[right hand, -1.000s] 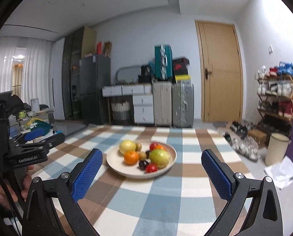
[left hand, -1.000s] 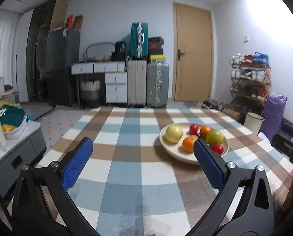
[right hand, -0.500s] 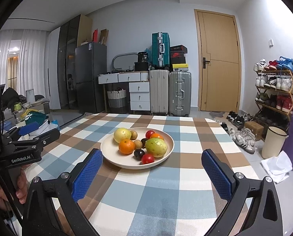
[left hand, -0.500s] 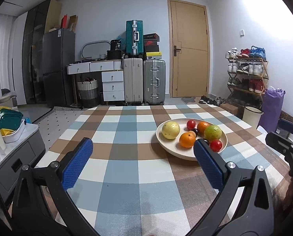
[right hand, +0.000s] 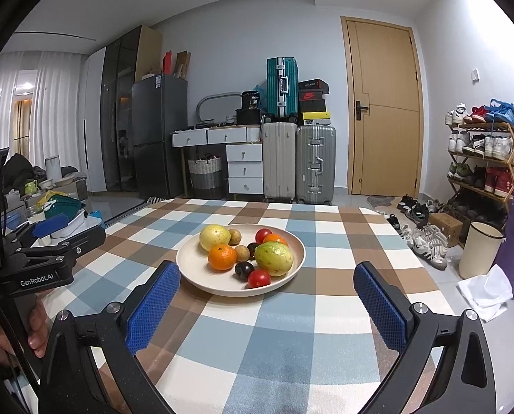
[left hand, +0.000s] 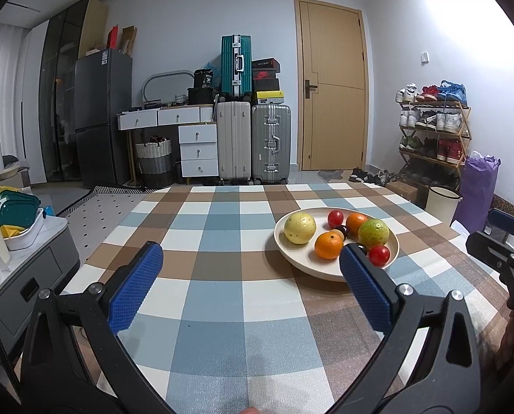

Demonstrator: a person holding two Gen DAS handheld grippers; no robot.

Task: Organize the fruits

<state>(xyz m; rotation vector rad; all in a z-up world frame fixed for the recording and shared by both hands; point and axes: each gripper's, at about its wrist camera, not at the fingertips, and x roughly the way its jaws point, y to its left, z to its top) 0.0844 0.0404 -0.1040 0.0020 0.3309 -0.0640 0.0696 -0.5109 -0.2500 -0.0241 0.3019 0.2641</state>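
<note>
On the checked desk (right hand: 291,327) a plate (right hand: 194,276) of fruit (right hand: 274,258) was set. Brown fruits (right hand: 242,253) were shown only to the right tool (right hand: 267,302); both it and the left tool (left hand: 251,284) were held agape, empty. Suitcases (left hand: 253,138) were stacked beyond.

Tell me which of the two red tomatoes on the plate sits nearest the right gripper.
The tomato at the plate's front rim, beside the dark plum; the other tomato lies farther back.
</note>
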